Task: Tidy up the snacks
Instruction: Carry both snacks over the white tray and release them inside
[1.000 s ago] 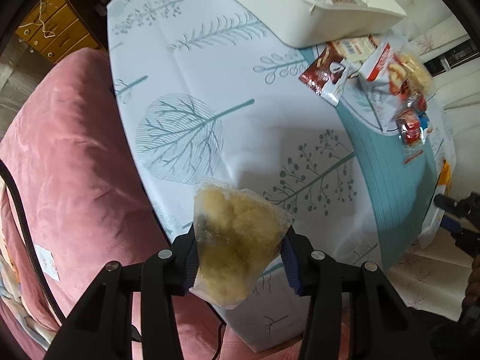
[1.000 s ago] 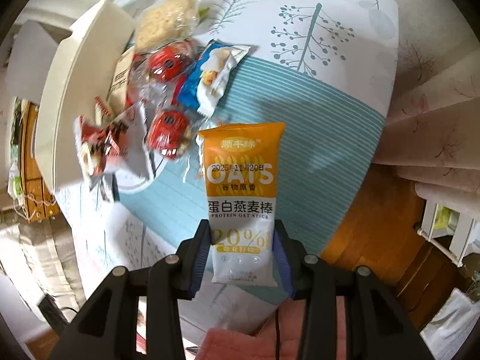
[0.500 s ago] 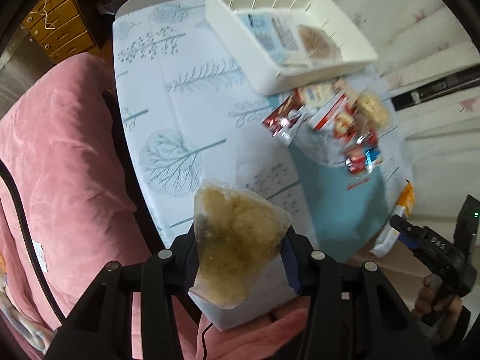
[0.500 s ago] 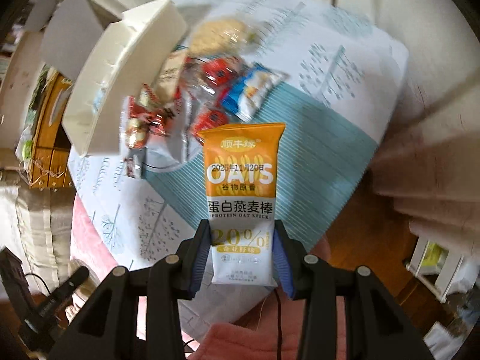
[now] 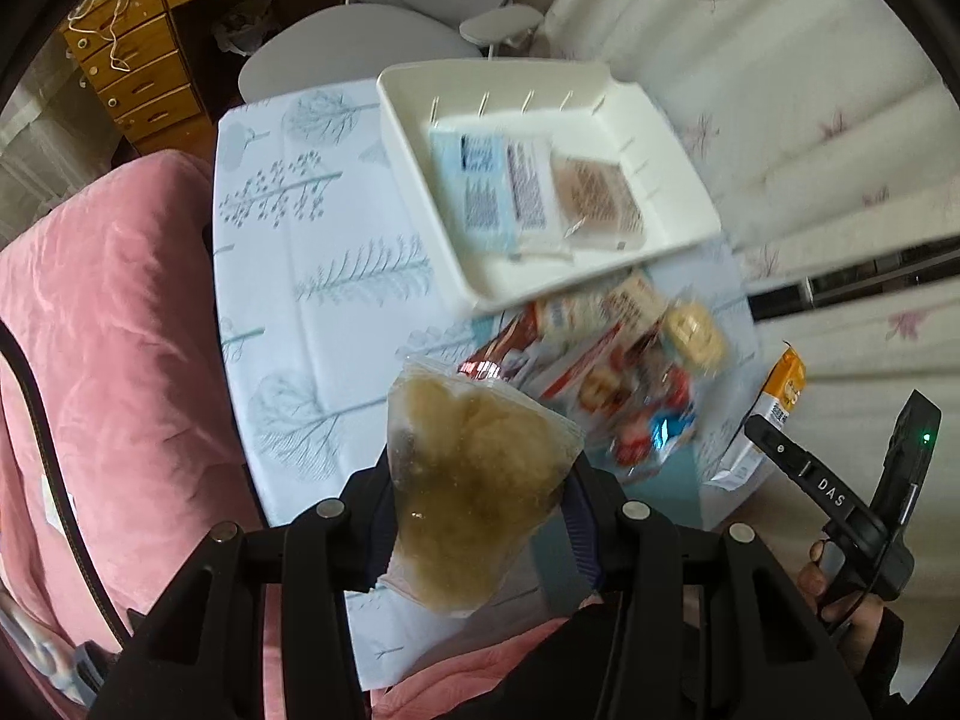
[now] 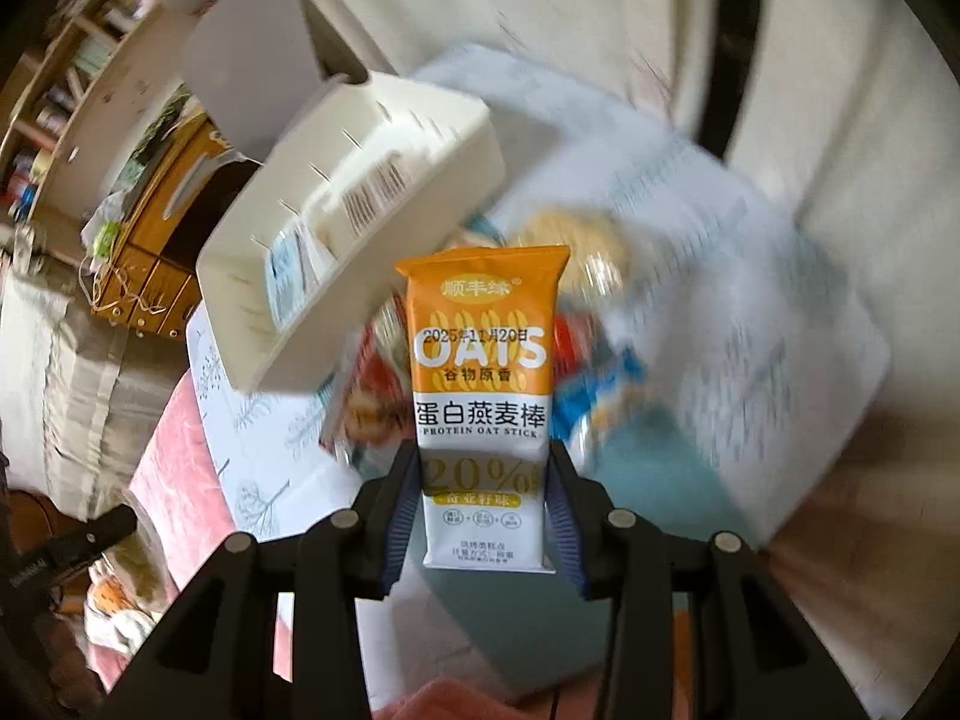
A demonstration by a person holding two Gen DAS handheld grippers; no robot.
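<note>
1. The left gripper [image 5: 477, 531] is clamped on a clear packet of pale yellow crumbly snack [image 5: 474, 486], its blue pads pressing the packet's two sides; the packet stands up between the fingers, above the near edge of the table.
2. The right gripper [image 6: 483, 525] grips an orange and white oat bar wrapper [image 6: 483, 402] marked "OATS" and "PROTEIN OAT STICK", pinched at its lower white half and held upright.
3. A white plastic tray [image 5: 672, 180] sits on the far part of the table, on the tablecloth printed with trees [image 5: 336, 252]; flat packets lie side by side inside it, one light blue [image 5: 480, 192] and one brownish [image 5: 597, 198].
4. A heap of loose snack packets [image 5: 630, 372] lies just beside the tray's near edge, red, white and blue wrappers among them; blur makes their labels unreadable, perhaps biscuits.
5. A pink cushion [image 5: 102, 360] borders the table on the left of the left wrist view.
6. In that view the person's hand [image 5: 840, 588] holds the other gripper's handle at lower right.
</note>
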